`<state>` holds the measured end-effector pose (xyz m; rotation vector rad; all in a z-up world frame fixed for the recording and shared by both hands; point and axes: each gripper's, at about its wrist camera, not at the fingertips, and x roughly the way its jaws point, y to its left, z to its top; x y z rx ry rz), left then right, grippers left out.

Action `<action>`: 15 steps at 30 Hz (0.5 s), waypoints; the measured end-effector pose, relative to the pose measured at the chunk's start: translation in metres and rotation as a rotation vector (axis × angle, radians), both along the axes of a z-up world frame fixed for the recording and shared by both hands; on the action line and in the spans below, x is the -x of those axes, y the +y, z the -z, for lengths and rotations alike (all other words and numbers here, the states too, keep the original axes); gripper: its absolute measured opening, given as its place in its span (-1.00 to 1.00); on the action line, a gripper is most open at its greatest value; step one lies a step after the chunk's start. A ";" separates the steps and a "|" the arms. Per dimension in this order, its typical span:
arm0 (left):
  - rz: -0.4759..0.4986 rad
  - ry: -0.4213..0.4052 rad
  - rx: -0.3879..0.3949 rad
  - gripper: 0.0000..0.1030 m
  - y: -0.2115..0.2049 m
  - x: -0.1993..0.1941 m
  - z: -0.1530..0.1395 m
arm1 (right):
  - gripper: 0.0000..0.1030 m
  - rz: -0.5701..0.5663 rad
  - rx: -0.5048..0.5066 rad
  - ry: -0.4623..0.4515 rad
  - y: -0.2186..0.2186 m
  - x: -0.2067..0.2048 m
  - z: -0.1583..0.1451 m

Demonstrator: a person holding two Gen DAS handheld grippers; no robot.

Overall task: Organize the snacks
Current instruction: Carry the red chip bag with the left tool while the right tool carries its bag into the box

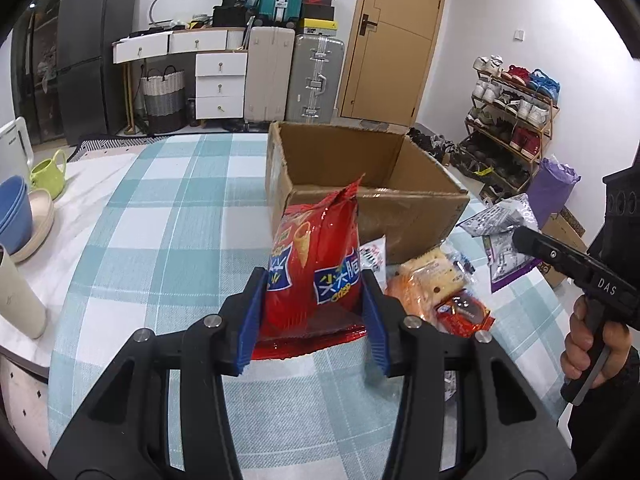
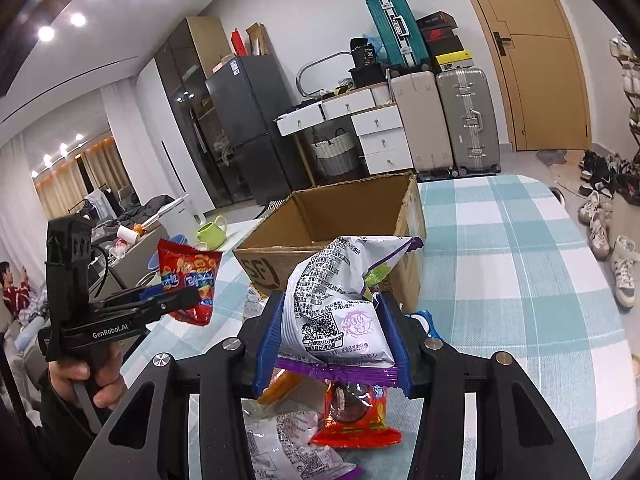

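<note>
Left gripper (image 1: 312, 320) clamps glossy red chip bag (image 1: 316, 272), lifted over the checked tablecloth (image 1: 160, 240). Open cardboard box (image 1: 360, 184) at 12. Right gripper (image 2: 332, 340) clamps crinkly silver-purple bag (image 2: 336, 312); loose foil packets (image 2: 352, 420) beneath.

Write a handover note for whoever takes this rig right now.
Left tool: shut on the red chip bag, lifted off the table.
Right tool: shut on the white and purple snack bag, also raised.
Cardboard box: open just ahead; nothing visible inside it.
Left to do: drop both bags in, then the yellow pack, the small red packet and the other loose snacks beside the box.
</note>
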<state>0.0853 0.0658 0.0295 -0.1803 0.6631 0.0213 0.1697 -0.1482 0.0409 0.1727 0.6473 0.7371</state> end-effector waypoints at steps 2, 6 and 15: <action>0.008 -0.013 -0.008 -0.17 -0.004 -0.003 -0.006 | -0.09 -0.003 0.004 -0.005 0.002 -0.001 -0.003; 0.020 -0.024 -0.004 -0.18 -0.009 -0.012 -0.015 | -0.09 0.001 0.000 -0.019 0.004 -0.005 -0.012; 0.026 -0.054 -0.014 -0.18 -0.017 -0.029 -0.034 | -0.09 -0.009 -0.006 -0.048 0.012 -0.021 -0.025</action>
